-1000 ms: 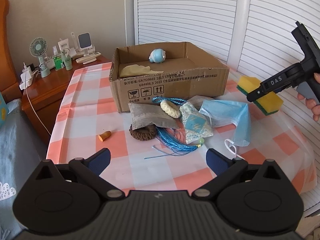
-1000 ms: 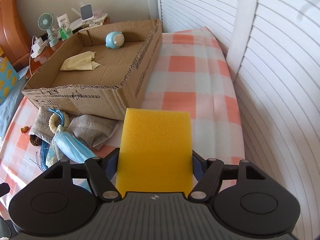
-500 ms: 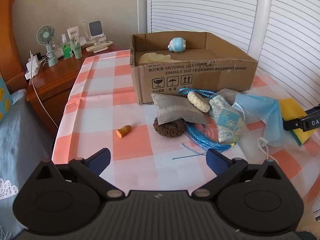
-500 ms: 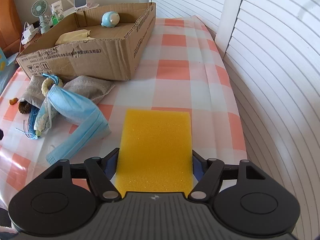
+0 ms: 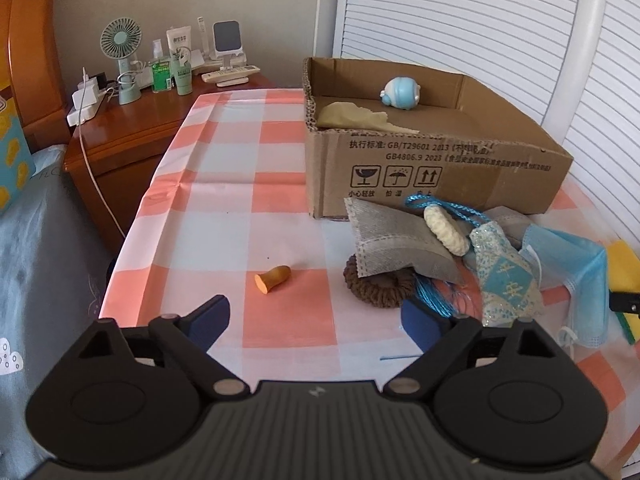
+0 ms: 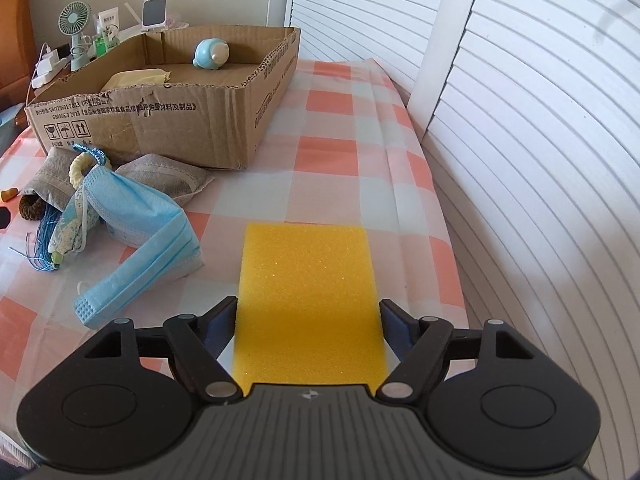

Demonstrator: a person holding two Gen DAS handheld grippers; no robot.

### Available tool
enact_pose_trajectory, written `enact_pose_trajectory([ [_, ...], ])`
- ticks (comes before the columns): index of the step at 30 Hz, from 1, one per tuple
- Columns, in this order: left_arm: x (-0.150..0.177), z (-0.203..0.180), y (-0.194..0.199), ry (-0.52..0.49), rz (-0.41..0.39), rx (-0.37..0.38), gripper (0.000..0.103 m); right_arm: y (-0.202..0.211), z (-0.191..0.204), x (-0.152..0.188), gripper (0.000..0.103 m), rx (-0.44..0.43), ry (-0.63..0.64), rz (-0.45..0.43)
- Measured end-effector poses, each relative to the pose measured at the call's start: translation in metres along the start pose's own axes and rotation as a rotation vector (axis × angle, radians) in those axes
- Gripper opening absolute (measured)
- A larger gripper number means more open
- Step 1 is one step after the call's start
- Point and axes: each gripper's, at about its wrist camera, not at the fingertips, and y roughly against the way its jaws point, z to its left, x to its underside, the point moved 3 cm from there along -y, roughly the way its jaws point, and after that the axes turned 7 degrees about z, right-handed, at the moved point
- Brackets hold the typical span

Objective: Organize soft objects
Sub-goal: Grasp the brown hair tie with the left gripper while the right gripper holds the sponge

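Left gripper (image 5: 316, 318) hangs wide open over the checked tablecloth (image 5: 224, 200), an orange earplug (image 5: 273, 278) just ahead between its fingers. Right of that, a soft pile: grey pouch (image 5: 396, 240), brown scrunchie (image 5: 380, 290), blue mask (image 5: 576, 268), in front of the cardboard box (image 5: 436, 168).

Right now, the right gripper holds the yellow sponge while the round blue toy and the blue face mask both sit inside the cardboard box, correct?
Not quite: the right wrist view shows the blue face mask lying on the tablecloth in front of the cardboard box, not inside. The right gripper holds the yellow sponge, and the round blue toy sits inside.
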Motion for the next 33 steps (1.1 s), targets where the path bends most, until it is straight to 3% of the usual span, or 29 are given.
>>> enact_pose_trajectory([
  [7, -0.005, -0.004, -0.006, 0.035, 0.014, -0.004, 0.084, -0.002, -0.004, 0.0, 0.079, -0.022, -0.012, -0.003],
  [11, -0.007, -0.023, -0.009, -0.066, 0.002, 0.011, 0.066, -0.002, -0.005, 0.0, 0.079, -0.031, -0.018, -0.005],
  [19, -0.013, -0.033, -0.032, -0.099, 0.004, 0.022, 0.061, -0.004, -0.004, 0.002, 0.079, -0.043, -0.004, 0.002],
  [21, -0.016, -0.033, -0.035, -0.109, -0.006, 0.026, 0.049, -0.004, -0.005, 0.002, 0.079, -0.047, -0.007, 0.004],
  [24, -0.019, -0.034, -0.037, -0.118, -0.017, 0.055, 0.04, -0.005, -0.004, 0.002, 0.079, -0.042, -0.006, 0.004],
  [33, -0.006, -0.027, -0.023, -0.109, -0.001, 0.064, 0.039, -0.004, -0.002, 0.003, 0.079, -0.037, 0.001, 0.0],
])
